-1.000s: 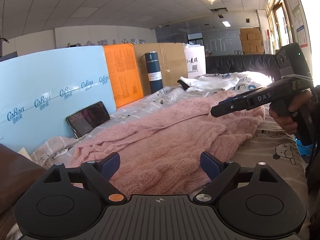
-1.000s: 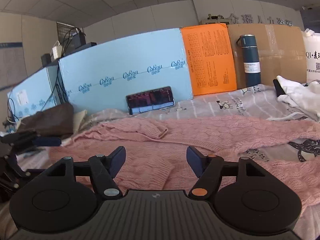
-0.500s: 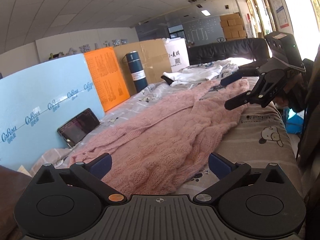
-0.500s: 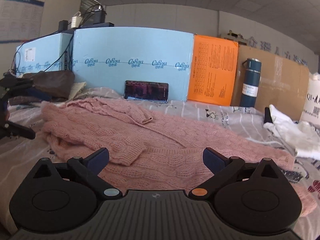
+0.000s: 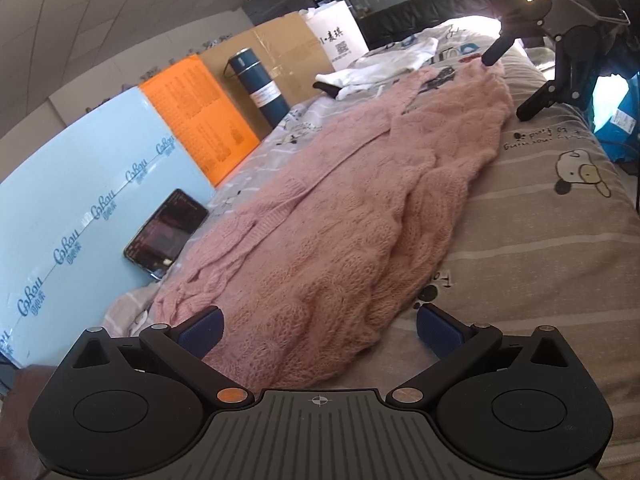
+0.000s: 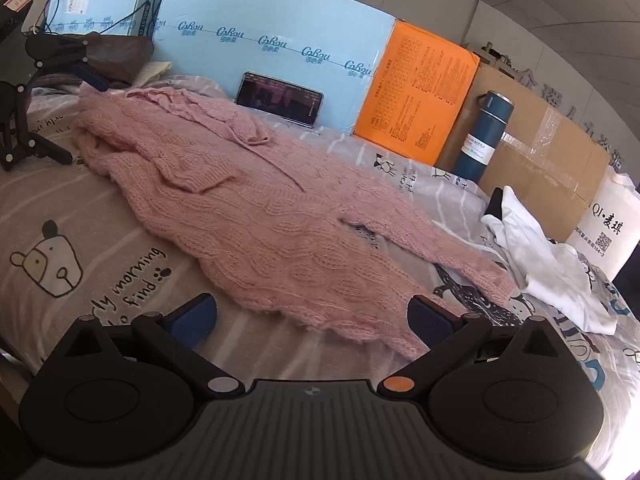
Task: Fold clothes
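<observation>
- Left gripper, bottom of the left wrist view: jaws wide apart, nothing between them; blue pads flank the near end of the sweater.
- Sweater: pink cable knit, lies spread flat on the bed sheet, running from bottom centre up to the upper right of that view.
- Right gripper, bottom of the right wrist view: jaws wide apart, holding nothing; the sweater hem lies just ahead, between the pads.
- Right wrist view: the sweater runs from upper left to lower right; one sleeve is bunched at upper left, the other stretches toward the white garment at right.
- Right gripper also shows in the upper right of the left wrist view, fingers spread over the sweater's far end; contact unclear.
- Left gripper shows at the left edge of the right wrist view, fingers spread, by the sweater's far end.
- Phone leans on the blue board, upper centre.
- Orange board, then bottle upright before cardboard, upper right.
- White bag at right edge, behind the white garment.
</observation>
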Motion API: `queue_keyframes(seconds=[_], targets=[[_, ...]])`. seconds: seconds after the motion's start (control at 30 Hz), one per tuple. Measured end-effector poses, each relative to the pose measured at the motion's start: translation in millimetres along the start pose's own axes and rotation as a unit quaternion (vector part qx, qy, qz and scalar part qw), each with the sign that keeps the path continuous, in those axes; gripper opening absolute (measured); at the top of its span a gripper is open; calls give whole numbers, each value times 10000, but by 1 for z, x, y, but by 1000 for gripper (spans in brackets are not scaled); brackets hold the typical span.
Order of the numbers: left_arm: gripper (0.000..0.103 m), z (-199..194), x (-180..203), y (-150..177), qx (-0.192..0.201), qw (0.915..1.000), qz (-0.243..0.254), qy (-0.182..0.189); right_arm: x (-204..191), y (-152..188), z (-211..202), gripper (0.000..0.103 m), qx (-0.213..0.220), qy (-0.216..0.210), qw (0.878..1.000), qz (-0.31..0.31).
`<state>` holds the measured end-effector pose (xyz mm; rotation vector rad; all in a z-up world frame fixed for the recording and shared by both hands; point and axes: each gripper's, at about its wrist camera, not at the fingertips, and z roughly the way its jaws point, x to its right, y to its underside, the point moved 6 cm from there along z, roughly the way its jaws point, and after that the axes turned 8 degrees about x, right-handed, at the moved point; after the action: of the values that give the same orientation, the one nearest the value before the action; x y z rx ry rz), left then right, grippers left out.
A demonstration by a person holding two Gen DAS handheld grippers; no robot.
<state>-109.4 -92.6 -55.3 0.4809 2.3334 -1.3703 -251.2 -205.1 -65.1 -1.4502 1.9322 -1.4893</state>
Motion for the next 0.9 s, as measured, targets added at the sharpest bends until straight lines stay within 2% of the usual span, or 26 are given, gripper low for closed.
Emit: queue_keyframes(seconds=[0.17, 0.37, 0.5, 0.53, 0.57, 0.6, 0.63, 0.67, 0.7, 0.8, 0.9], targets=[[103, 8, 7, -9, 106, 9994, 302, -138, 11, -2, 16, 103, 58, 143, 9999, 50], [103, 13, 6, -11, 225, 9991, 307, -202, 16, -7, 29, 101, 338, 28, 9988, 346], [103, 14, -5, -5, 168, 9992, 88, -358, 30, 0, 27, 99, 314, 448, 9979, 360], [101, 14, -7, -4, 174, 9991, 29, -386, 35, 2, 25, 95, 311, 558, 9972, 384], [96, 14, -8, -4, 198, 9991, -16, -369, 39, 4, 23, 83, 328, 609, 9966, 442], [81, 15, -6, -5, 229, 9993, -40, -289, 42, 6, 21, 75, 362, 598, 9963, 509], [59, 15, -4, -5, 256, 9995, -32, -191, 44, 8, 19, 59, 423, 544, 9958, 607], [48, 17, -1, -6, 275, 9995, 4, -121, 44, 9, 18, 45, 467, 500, 9954, 673], [33, 18, 1, -7, 291, 9995, 46, -66, 44, 10, 18, 41, 496, 477, 9950, 726], [27, 21, 4, -9, 397, 9990, 94, -157, 45, 10, 20, 30, 606, 410, 9928, 945], [26, 24, 1, -15, 591, 9967, 85, -551, 49, 6, 21, 26, 833, 373, 9878, 1260]])
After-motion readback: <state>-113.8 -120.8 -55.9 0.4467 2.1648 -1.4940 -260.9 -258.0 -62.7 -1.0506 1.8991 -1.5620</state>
